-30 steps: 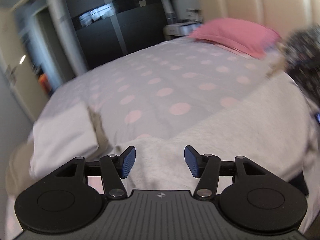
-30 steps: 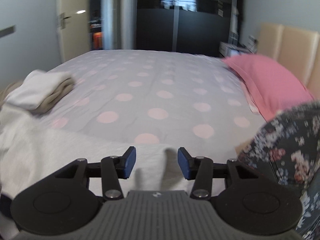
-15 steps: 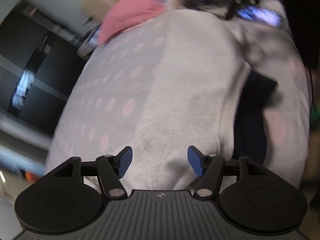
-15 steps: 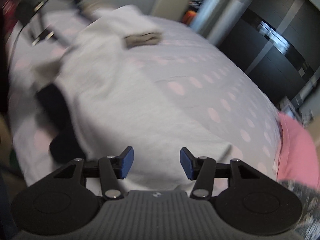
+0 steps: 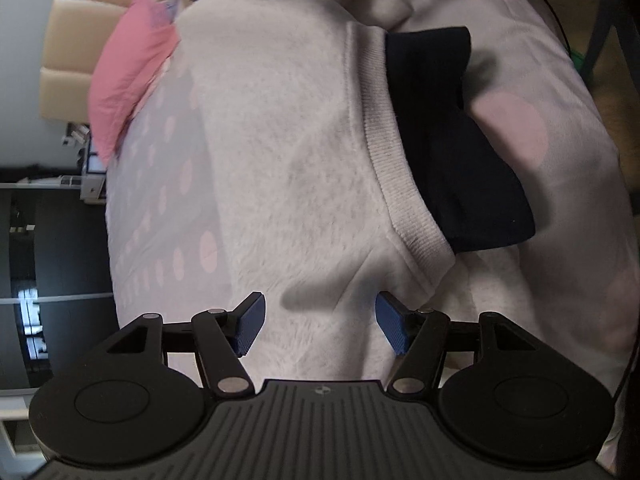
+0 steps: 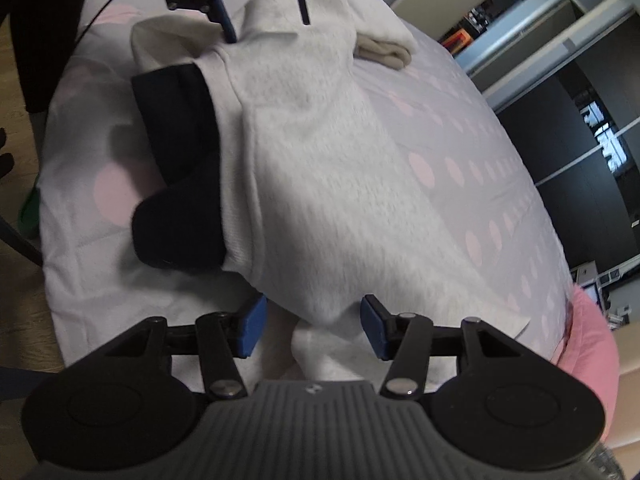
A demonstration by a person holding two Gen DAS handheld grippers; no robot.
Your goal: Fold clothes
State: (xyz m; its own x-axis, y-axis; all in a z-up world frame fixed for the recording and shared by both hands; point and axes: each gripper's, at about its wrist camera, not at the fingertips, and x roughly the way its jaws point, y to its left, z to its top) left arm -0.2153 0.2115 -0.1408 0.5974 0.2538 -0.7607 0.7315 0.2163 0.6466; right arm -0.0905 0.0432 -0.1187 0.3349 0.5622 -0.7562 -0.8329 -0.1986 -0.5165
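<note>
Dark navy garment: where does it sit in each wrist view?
Left wrist: dark navy garment lies upper right, tucked under the white sweatshirt's ribbed hem.
Right wrist: it lies left of centre, beside the same hem.
Shared landmark: pink pillow, upper left there, lower right here.

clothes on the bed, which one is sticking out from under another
The dark navy garment: it pokes out from beneath the ribbed hem of the pale grey sweatshirt, which lies spread on top. The folded beige piece sits apart.

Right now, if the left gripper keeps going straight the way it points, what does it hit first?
Most likely the fuzzy white sweater spread on the bed: the open left gripper points along it, just left of its ribbed hem. Depth is unclear.
</note>
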